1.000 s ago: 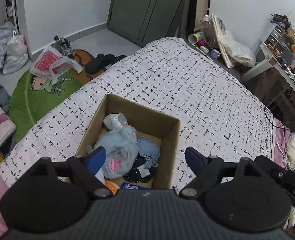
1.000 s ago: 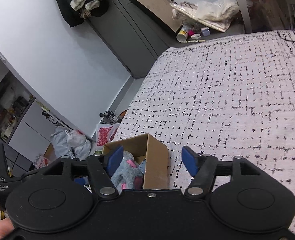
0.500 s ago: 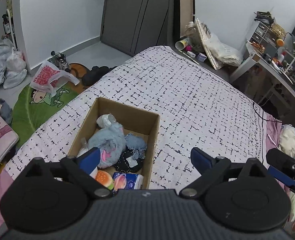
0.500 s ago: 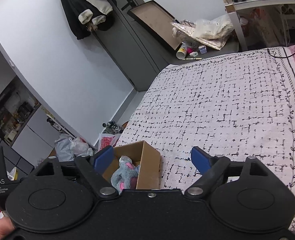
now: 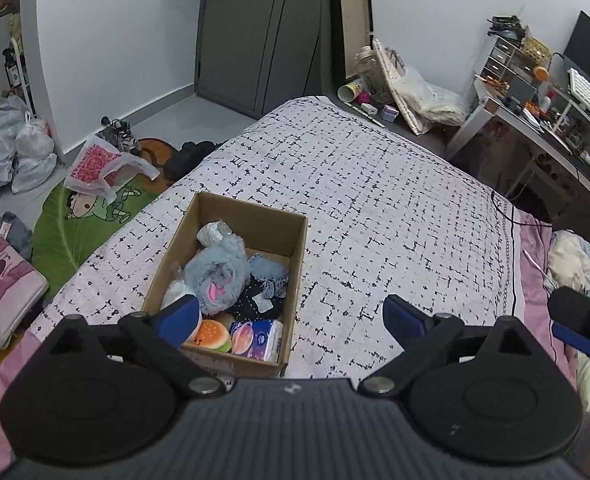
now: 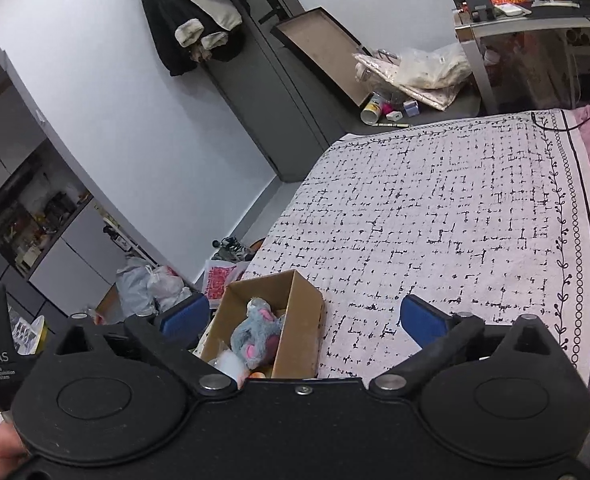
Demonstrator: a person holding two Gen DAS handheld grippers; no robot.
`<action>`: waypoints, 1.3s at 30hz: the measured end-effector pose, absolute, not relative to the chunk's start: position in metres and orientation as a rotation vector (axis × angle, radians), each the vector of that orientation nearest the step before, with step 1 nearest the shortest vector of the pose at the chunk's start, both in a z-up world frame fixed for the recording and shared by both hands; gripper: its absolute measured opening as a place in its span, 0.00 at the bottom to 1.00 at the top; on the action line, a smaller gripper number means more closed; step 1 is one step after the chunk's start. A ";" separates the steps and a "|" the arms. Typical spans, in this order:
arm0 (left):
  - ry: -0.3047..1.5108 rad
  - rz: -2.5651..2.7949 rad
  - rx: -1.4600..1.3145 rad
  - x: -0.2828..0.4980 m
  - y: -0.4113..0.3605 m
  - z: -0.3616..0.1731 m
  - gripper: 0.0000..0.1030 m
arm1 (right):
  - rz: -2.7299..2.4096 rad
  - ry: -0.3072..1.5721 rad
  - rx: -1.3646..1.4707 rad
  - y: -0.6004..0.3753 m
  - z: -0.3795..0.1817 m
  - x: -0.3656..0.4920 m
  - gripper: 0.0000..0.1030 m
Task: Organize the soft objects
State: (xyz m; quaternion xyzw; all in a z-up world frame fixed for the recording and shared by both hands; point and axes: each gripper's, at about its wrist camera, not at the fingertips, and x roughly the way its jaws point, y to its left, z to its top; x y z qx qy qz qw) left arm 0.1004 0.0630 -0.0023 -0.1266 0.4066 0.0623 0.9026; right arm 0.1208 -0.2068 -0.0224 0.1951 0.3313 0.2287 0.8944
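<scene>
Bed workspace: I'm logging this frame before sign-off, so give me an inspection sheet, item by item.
Surface: bed cover, white with black dashes, bare beyond the box.
Job's things: cardboard box open on the cover, holding a blue plush toy, burger squishy, tissue pack and dark fabric.
Clutter: nothing seen on the cover outside the box.
Grippers: left gripper and right gripper both open, empty, above the bed.
Cables: black cable at the cover's far edge.
Surroundings: bags and green rug on the floor; crowded desk.
</scene>
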 end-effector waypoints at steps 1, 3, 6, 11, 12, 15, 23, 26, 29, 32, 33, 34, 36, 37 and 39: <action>0.838 0.127 -0.258 0.097 0.062 -0.001 0.99 | 0.473 0.685 0.402 -0.208 -0.022 0.119 1.00; 0.827 0.124 -0.246 0.091 0.060 0.002 0.99 | 0.466 0.682 0.400 -0.211 -0.019 0.115 1.00; 0.816 0.125 -0.235 0.082 0.057 0.007 0.99 | 0.456 0.674 0.400 -0.215 -0.015 0.107 1.00; 0.798 0.123 -0.232 0.068 0.055 0.013 0.99 | 0.470 0.666 0.369 -0.217 -0.008 0.094 1.00; 0.795 0.119 -0.229 0.065 0.054 0.014 0.99 | 0.472 0.664 0.361 -0.217 -0.007 0.091 1.00; 0.784 0.113 -0.219 0.057 0.050 0.016 0.99 | 0.477 0.662 0.349 -0.217 -0.006 0.084 1.00; 0.775 0.087 -0.190 0.039 0.043 0.020 0.99 | 0.484 0.653 0.323 -0.222 0.000 0.067 1.00; 0.769 0.082 -0.185 0.034 0.043 0.022 0.99 | 0.487 0.649 0.310 -0.222 0.003 0.062 1.00; 0.762 0.077 -0.187 0.028 0.043 0.023 0.99 | 0.490 0.651 0.294 -0.222 0.003 0.058 1.00; 0.763 0.071 -0.179 0.024 0.041 0.022 0.99 | 0.491 0.657 0.282 -0.222 0.001 0.054 1.00; 0.763 0.069 -0.175 0.023 0.041 0.021 0.99 | 0.489 0.661 0.279 -0.222 0.000 0.053 1.00; 0.764 0.068 -0.170 0.022 0.041 0.020 0.99 | 0.488 0.662 0.277 -0.223 -0.001 0.053 1.00; 0.765 0.070 -0.166 0.020 0.040 0.019 0.99 | 0.486 0.664 0.274 -0.223 -0.003 0.051 1.00; 0.764 0.070 -0.163 0.019 0.040 0.019 0.99 | 0.485 0.665 0.272 -0.224 -0.003 0.050 1.00; 0.763 0.069 -0.159 0.017 0.040 0.018 0.99 | 0.481 0.667 0.271 -0.225 -0.004 0.050 1.00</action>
